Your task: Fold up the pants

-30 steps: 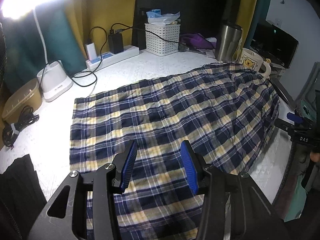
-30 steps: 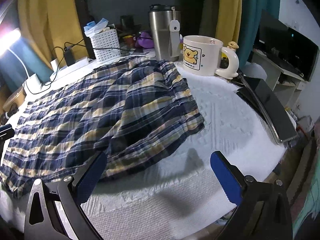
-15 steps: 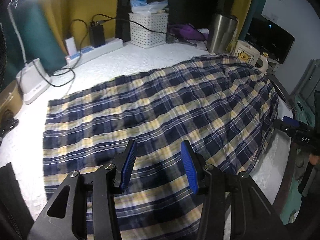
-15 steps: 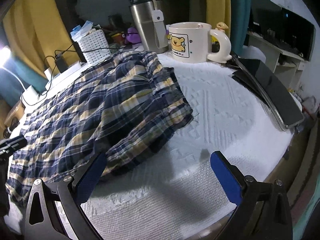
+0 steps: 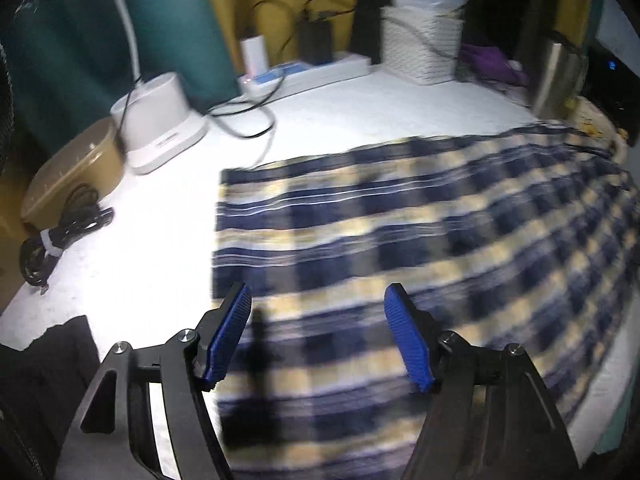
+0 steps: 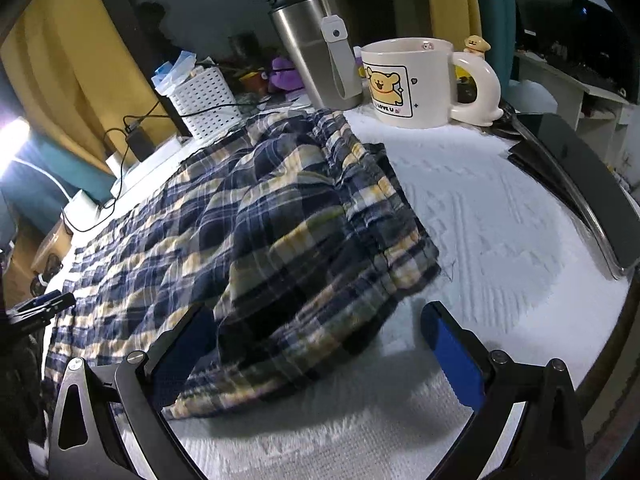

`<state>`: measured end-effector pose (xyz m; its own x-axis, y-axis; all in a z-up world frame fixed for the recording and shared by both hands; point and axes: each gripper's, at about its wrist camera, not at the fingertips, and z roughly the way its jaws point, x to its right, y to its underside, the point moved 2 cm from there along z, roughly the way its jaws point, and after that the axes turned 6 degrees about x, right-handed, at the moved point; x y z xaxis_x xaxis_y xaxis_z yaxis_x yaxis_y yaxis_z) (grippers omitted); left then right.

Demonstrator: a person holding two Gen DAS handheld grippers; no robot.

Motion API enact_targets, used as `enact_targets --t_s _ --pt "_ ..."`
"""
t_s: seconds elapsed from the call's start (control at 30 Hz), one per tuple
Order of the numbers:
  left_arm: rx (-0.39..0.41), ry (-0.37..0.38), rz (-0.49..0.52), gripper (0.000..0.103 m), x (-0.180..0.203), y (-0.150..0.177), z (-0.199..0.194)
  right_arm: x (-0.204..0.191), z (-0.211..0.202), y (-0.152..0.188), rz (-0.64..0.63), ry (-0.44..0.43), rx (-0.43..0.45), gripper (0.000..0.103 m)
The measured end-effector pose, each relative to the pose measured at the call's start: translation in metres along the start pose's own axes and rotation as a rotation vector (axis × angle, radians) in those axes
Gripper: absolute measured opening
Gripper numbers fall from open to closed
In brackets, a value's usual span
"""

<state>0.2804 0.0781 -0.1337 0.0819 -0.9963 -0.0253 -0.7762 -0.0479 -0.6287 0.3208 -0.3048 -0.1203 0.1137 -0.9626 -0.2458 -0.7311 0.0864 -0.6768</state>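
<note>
Pants point(image 6: 256, 216): plaid pair spread flat on white cloth point(image 6: 480, 208); waist end bunched near mug point(image 6: 416, 80).
L claw point(image 5: 316, 332): jaws just widened, over hem end, nothing held.
R claw point(image 6: 320, 340): I have it wide open, straddling waist corner, pads not pressing.
Risk: I judge R could pinch only top layer; lift might drag fabric into mug or tumbler point(image 6: 316, 48).

- The left gripper point(image 5: 318, 334) points steeply down, its jaws parted and just now widening further, with nothing pressed between the blue pads point(image 5: 408, 340).
- The right gripper point(image 6: 320, 350) also tilts down, jaws spread wide; its pads point(image 6: 454, 360) grip nothing.
</note>
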Motion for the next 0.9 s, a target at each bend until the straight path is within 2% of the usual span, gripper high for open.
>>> enact_targets --t_s 0.1,0.13,0.17,0.2,0.23,0.27,0.43,0.5,0.6,0.63,0.7,0.73,0.77,0.9 --pt "-0.006 0.028 -0.001 0.067 -0.004 0.001 0.010 0.000 0.003 -0.002 -0.003 0.005 -0.003 0.103" --pt "0.009 0.049 0.002 0.054 -0.003 0.002 0.012 0.000 0.003 -0.002 -0.004 0.008 -0.004 0.103" --pt "0.020 0.057 0.005 0.030 -0.002 0.001 0.010 0.000 0.004 -0.003 -0.004 0.011 -0.005 0.103" --pt "0.025 0.052 0.017 0.019 0.000 -0.001 0.010 -0.001 0.004 -0.003 -0.004 0.014 -0.005 0.103" --pt "0.024 0.037 0.031 0.003 0.001 -0.003 0.011 -0.001 0.005 -0.004 -0.003 0.016 -0.006 0.103" --pt "0.024 0.020 0.044 0.001 0.001 -0.005 0.012 -0.001 0.007 -0.005 -0.001 0.018 -0.007 0.103" --pt "0.016 -0.050 0.036 0.000 -0.019 -0.010 0.018 -0.002 0.010 -0.008 0.002 0.030 -0.011 0.103" --pt "-0.001 0.004 -0.029 0.000 -0.029 -0.015 0.015 -0.001 0.010 -0.009 0.018 0.028 -0.012 0.103" --pt "0.061 0.023 -0.026 0.001 -0.027 -0.023 -0.007 0.000 0.010 -0.010 0.034 0.019 -0.011 0.103" --pt "0.080 0.031 -0.020 0.003 -0.024 -0.027 -0.013 0.000 0.011 -0.011 0.037 0.018 -0.011 0.103" --pt "0.096 0.053 -0.025 0.028 -0.020 -0.031 -0.020 0.000 0.013 -0.013 0.048 0.008 -0.011 0.103" --pt "0.106 0.063 -0.033 0.047 -0.018 -0.032 -0.022 0.001 0.013 -0.014 0.057 0.002 -0.009 0.103" --pt "0.116 0.070 -0.042 0.050 -0.017 -0.032 -0.022 0.001 0.014 -0.016 0.068 -0.006 -0.010 0.103" --pt "0.093 0.083 -0.054 0.050 -0.013 -0.027 -0.018 0.001 0.017 -0.018 0.063 -0.058 -0.008 0.103"
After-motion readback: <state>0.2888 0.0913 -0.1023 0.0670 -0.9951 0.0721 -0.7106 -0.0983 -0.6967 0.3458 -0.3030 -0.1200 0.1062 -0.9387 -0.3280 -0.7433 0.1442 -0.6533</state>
